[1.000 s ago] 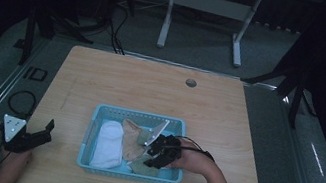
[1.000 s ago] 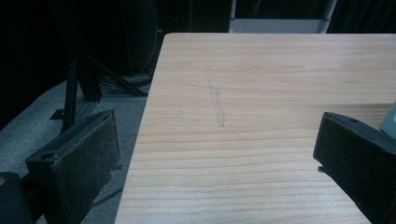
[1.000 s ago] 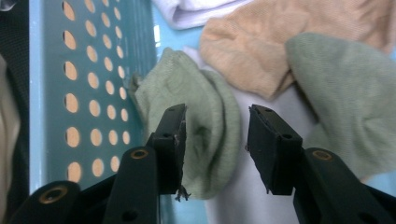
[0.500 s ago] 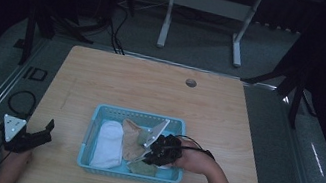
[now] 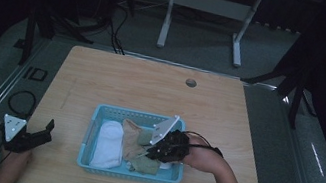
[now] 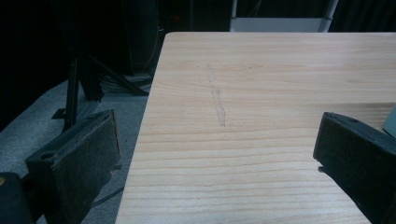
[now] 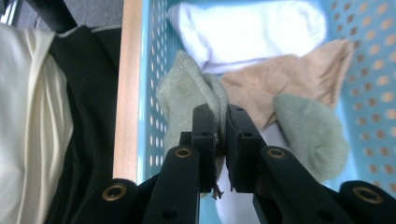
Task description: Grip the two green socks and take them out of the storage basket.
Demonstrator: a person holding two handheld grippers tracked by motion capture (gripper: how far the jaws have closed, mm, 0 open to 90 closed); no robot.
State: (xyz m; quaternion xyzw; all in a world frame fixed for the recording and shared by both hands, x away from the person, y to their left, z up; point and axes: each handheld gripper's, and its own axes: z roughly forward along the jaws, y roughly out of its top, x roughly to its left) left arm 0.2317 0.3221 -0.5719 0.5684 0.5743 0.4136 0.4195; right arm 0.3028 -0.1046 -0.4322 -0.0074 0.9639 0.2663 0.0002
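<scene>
A blue perforated basket [image 5: 92,132] sits near the table's front edge and holds a white sock [image 5: 108,144], a tan sock [image 5: 131,136] and pale green socks. My right gripper [image 5: 156,154] is inside the basket, its jaws shut on a pale green sock [image 7: 191,95] pinched at a fold. A second green sock [image 7: 310,130] lies beside the tan sock [image 7: 285,74], with the white sock [image 7: 252,28] beyond. My left gripper [image 5: 45,130] rests at the table's front left corner, jaws wide open over bare wood [image 6: 261,93], holding nothing.
A small round hole [image 5: 191,83] marks the table's far side. A metal stand [image 5: 206,8] rises behind the table, and cables [image 5: 23,97] lie on the floor at the left. The person's clothing [image 7: 42,121] is close beside the basket wall [image 7: 149,93].
My right gripper has shifted slightly within the basket with the green sock pinched. The left gripper has stayed put.
</scene>
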